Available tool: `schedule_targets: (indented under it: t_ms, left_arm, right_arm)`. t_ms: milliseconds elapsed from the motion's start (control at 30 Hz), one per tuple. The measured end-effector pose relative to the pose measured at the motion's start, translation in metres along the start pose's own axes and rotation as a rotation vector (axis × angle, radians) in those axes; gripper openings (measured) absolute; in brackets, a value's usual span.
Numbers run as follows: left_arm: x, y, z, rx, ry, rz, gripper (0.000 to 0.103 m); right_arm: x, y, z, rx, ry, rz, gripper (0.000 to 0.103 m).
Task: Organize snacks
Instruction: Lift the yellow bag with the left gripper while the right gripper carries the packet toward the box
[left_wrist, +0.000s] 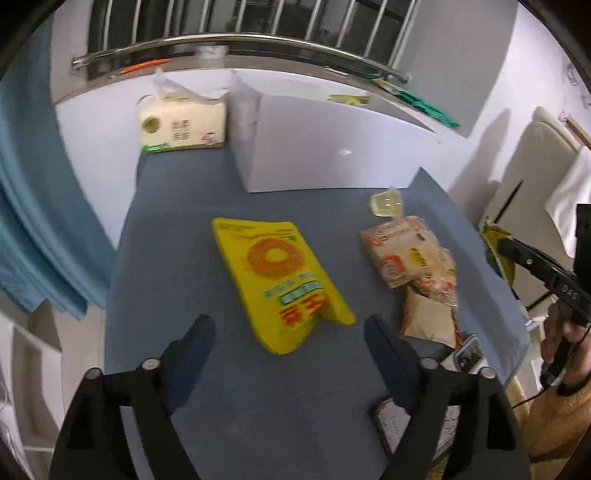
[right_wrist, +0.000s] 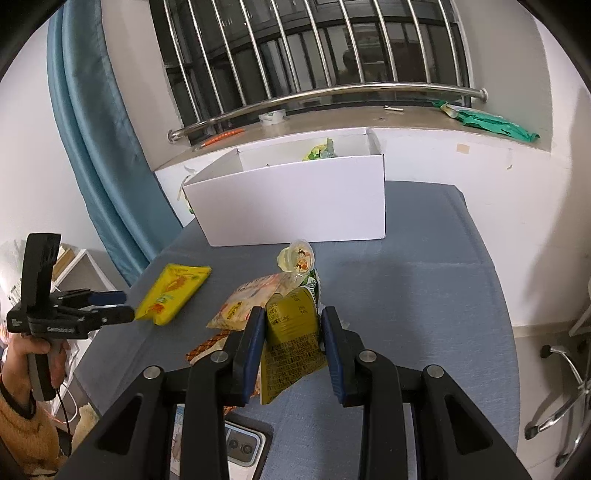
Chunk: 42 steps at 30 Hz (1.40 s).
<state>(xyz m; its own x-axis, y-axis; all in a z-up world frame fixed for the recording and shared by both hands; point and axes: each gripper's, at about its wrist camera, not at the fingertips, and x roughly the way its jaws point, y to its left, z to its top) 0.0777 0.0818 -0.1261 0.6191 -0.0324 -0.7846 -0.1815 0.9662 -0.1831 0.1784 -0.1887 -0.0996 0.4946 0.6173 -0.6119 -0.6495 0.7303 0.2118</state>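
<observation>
A yellow snack bag (left_wrist: 280, 280) lies on the blue table just ahead of my open, empty left gripper (left_wrist: 288, 328); it also shows in the right wrist view (right_wrist: 171, 293). My right gripper (right_wrist: 293, 321) is shut on an olive-green snack packet (right_wrist: 291, 339) held above the table. An orange-white snack bag (left_wrist: 410, 254) (right_wrist: 255, 299) and a clear jelly cup (left_wrist: 386, 205) (right_wrist: 297, 258) lie in front of the open white box (left_wrist: 314, 155) (right_wrist: 295, 199), which holds a green packet (right_wrist: 321, 149).
A tissue pack (left_wrist: 183, 127) stands left of the box. A phone (right_wrist: 240, 446) and a patterned packet (left_wrist: 430, 317) lie near the table's front edge. The windowsill (right_wrist: 332, 122) with metal rail runs behind. A blue curtain (right_wrist: 92, 147) hangs at left.
</observation>
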Motion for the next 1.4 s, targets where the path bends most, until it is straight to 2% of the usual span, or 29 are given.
schedule_targets:
  t_ms: [67, 167, 333, 400, 433, 467, 500, 567, 600, 633, 667, 733, 767, 867, 967, 1100, 1167, 1233, 1267, 1333, 1400]
  left_arm:
    - [0.006, 0.000, 0.002, 0.002, 0.014, 0.034, 0.094]
    - [0.018, -0.006, 0.008, -0.044, 0.045, 0.036, 0.100]
    - [0.058, -0.015, 0.019, -0.084, 0.086, 0.081, 0.100]
    - [0.076, -0.019, 0.021, -0.061, 0.119, 0.130, 0.099]
    - [0.077, -0.023, 0.020, -0.027, 0.105, 0.155, 0.092]
    - [0.076, -0.028, 0.019, 0.023, 0.084, 0.178, 0.072]
    - [0.072, -0.031, 0.018, 0.055, 0.071, 0.180, 0.064]
    - [0.062, -0.027, 0.017, 0.037, 0.059, 0.121, 0.045]
    - [0.057, -0.025, 0.017, 0.032, 0.050, 0.102, 0.042]
    - [0.048, -0.022, 0.017, 0.039, 0.012, 0.103, 0.032]
    - [0.042, -0.021, 0.017, 0.041, -0.007, 0.096, 0.026]
    - [0.030, -0.015, 0.020, 0.013, -0.024, 0.050, 0.022]
    - [0.024, -0.013, 0.022, 0.014, -0.039, 0.043, 0.014]
    - [0.010, -0.014, 0.024, 0.038, -0.071, 0.046, 0.003]
    - [-0.002, -0.017, 0.029, 0.050, -0.096, 0.022, 0.001]
    - [0.008, -0.028, 0.030, 0.106, -0.048, 0.003, 0.001]
    - [0.009, -0.033, 0.025, 0.115, -0.069, 0.050, 0.003]
    - [0.016, -0.036, 0.024, 0.149, -0.044, 0.100, 0.021]
    - [0.021, -0.035, 0.022, 0.147, -0.027, 0.106, 0.046]
    - [0.031, -0.034, 0.018, 0.153, 0.010, 0.098, 0.073]
    - [0.039, -0.031, 0.014, 0.141, 0.023, 0.084, 0.073]
  right_arm:
    - [0.001, 0.000, 0.001, 0.002, 0.000, 0.003, 0.034]
    - [0.003, 0.003, 0.001, 0.000, 0.000, 0.009, 0.034]
    - [0.006, 0.007, -0.002, -0.004, 0.005, 0.019, 0.034]
    - [0.007, 0.008, -0.003, -0.004, 0.007, 0.018, 0.034]
    - [0.006, 0.008, -0.003, -0.004, 0.007, 0.016, 0.034]
    - [0.006, 0.008, -0.003, -0.006, 0.008, 0.015, 0.034]
    - [0.005, 0.007, -0.003, -0.007, 0.008, 0.015, 0.034]
    - [0.003, 0.008, -0.004, -0.014, 0.004, 0.012, 0.034]
    - [0.003, 0.007, -0.005, -0.012, 0.003, 0.015, 0.034]
    - [0.003, 0.005, -0.004, -0.008, 0.004, 0.019, 0.034]
    - [0.004, 0.005, -0.005, -0.003, 0.003, 0.021, 0.034]
    - [0.006, 0.004, -0.004, 0.005, 0.001, 0.027, 0.034]
    - [0.006, 0.005, -0.004, 0.008, -0.002, 0.032, 0.034]
    - [0.007, 0.008, -0.001, 0.005, -0.007, 0.031, 0.034]
    - [0.006, 0.011, 0.002, -0.002, -0.016, 0.033, 0.034]
    - [0.005, 0.013, 0.005, -0.006, -0.023, 0.029, 0.034]
    - [0.006, 0.014, 0.005, -0.006, -0.023, 0.029, 0.034]
    - [0.005, 0.014, 0.004, -0.006, -0.022, 0.029, 0.034]
    - [0.005, 0.013, 0.004, -0.007, -0.020, 0.028, 0.034]
    - [0.005, 0.013, 0.003, -0.010, -0.015, 0.027, 0.034]
    - [0.004, 0.011, 0.003, -0.007, -0.016, 0.027, 0.034]
